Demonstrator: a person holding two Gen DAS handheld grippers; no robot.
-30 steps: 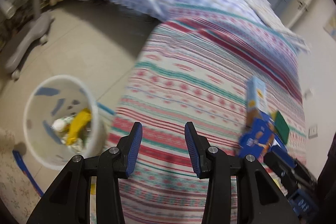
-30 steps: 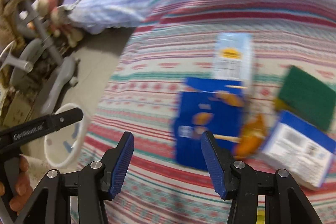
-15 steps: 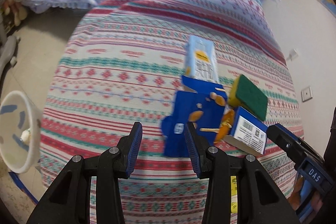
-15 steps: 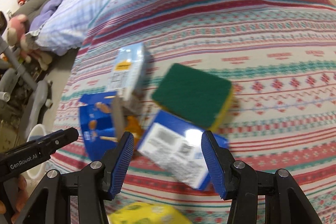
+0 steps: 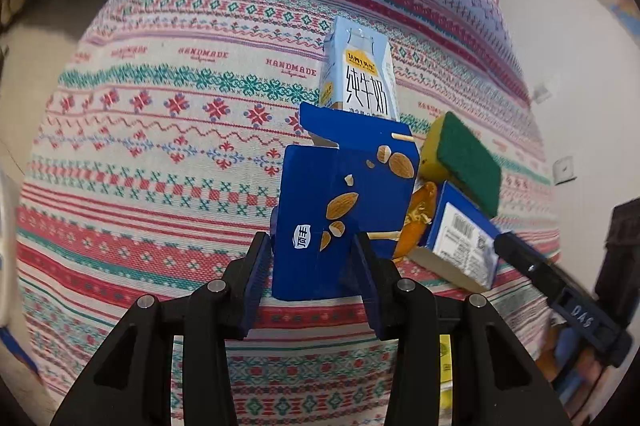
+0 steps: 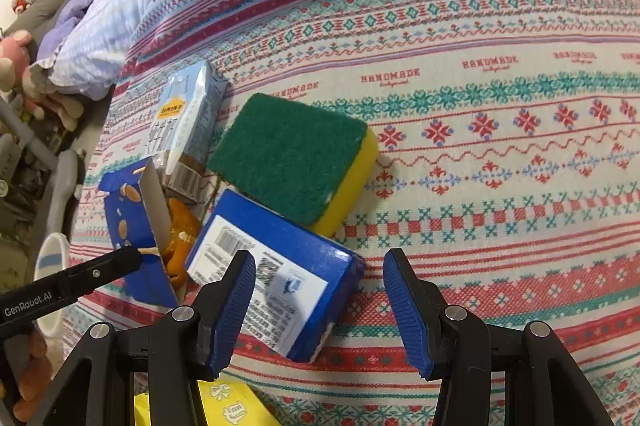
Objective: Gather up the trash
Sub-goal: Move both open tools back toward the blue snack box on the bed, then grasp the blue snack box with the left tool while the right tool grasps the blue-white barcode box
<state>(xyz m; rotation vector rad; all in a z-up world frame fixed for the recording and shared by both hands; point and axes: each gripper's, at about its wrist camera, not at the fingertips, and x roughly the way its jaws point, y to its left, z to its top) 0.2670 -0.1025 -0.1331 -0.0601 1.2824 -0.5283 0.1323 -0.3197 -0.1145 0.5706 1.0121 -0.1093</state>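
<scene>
Left wrist view, change: a second ago your left gripper (image 5: 310,268) looked at the white bin on the floor; now it has swung onto the patterned bedspread (image 5: 160,146) and straddles the near end of the blue almond box (image 5: 340,218).
Left claw: narrow gap, one jaw on each side of the box, close against its faces; you have not clearly clamped it, so I judge it ready to close, not yet holding.
Left wrist view, pile: the milk carton (image 5: 360,74) lies just beyond the almond box, the green-and-yellow sponge (image 5: 464,162) to its right, orange peel (image 5: 416,218) between the two blue boxes.
Right wrist view, change: your right gripper (image 6: 320,302) has come down from the wider pile to the blue barcode box (image 6: 276,274).
Right claw: spread wide; the left jaw sits over the box's label, the right jaw is clear of it, nothing gripped.
Right wrist view, bin: a sliver of the white bin (image 6: 48,258) shows at the left edge, well apart from the pile.
Meaning: both tools look lined up on trash; the next step is probably to squeeze, then carry across to the bin.
</scene>
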